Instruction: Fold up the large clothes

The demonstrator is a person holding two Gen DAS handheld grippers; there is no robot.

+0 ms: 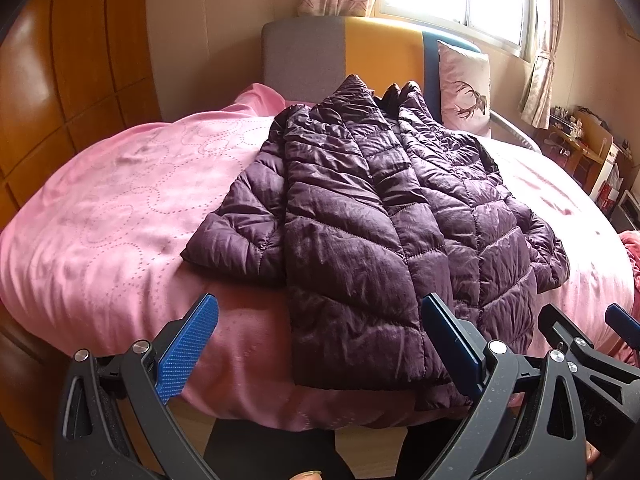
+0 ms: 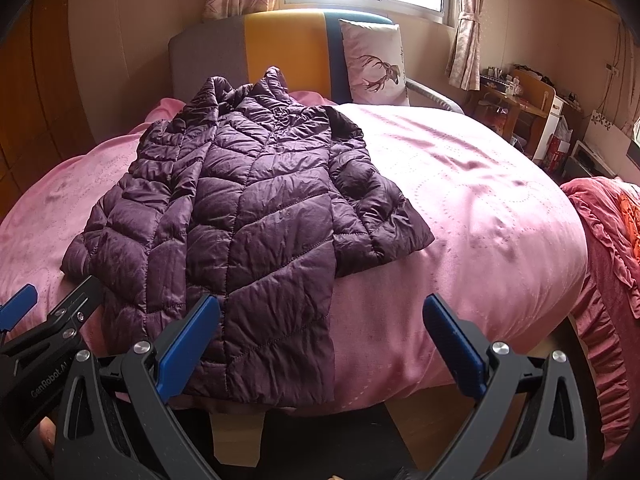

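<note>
On the pink bedspread [image 1: 112, 216] lies one purple quilted jacket [image 1: 360, 208], its hem hanging over the near edge of the bed and its collar bunched so the neckline is hard to read. Two grippers hover before it: the left gripper [image 1: 320, 344] and the right gripper [image 2: 320, 344], each spread wide and holding nothing. One deer-print pillow [image 2: 374, 62] leans against the striped headboard [image 2: 284, 44]; a cluttered desk [image 2: 520, 100] is blurred.

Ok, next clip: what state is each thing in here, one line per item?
Purple puffer jacket: spread flat on the bed, hem over the near edge, unfolded.
Left gripper: jaws open, holding nothing.
Right gripper: jaws open, holding nothing.
Pillow: upright against the headboard.
Curtains: drawn aside.
</note>
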